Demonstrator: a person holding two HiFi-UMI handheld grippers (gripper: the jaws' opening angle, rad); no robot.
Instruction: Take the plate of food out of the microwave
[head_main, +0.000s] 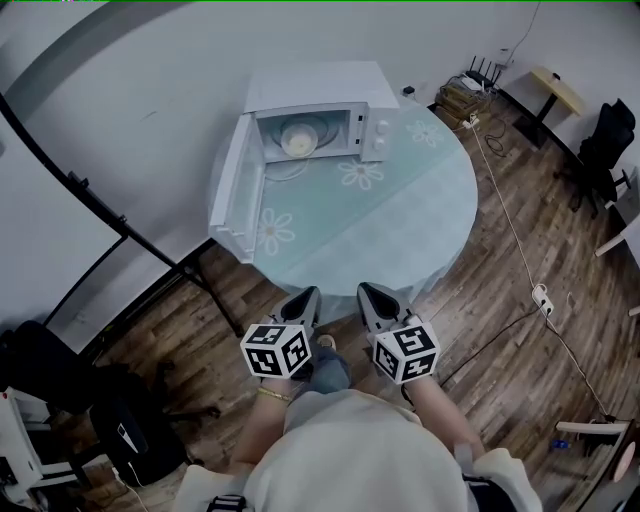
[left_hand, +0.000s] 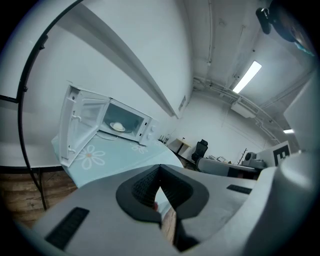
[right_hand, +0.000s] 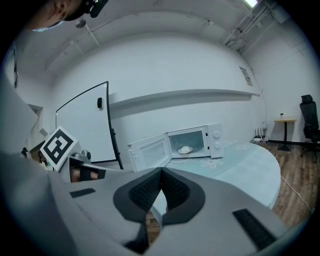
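We hold the left tool (head_main: 304, 298) and right tool (head_main: 372, 296) clenched, empty, well short of the microwave (head_main: 330, 95), whose open door (head_main: 232, 190) leaves the plate (head_main: 299, 142) inside reachable.

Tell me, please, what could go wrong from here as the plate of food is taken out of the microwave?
1. Both the left gripper and right gripper have their jaws shut; reaching in like that would likely shove the plate of food deeper.
2. The microwave door stands open on the left, so the left gripper may bump it.
3. A tilted lift out of the microwave could spill the food.
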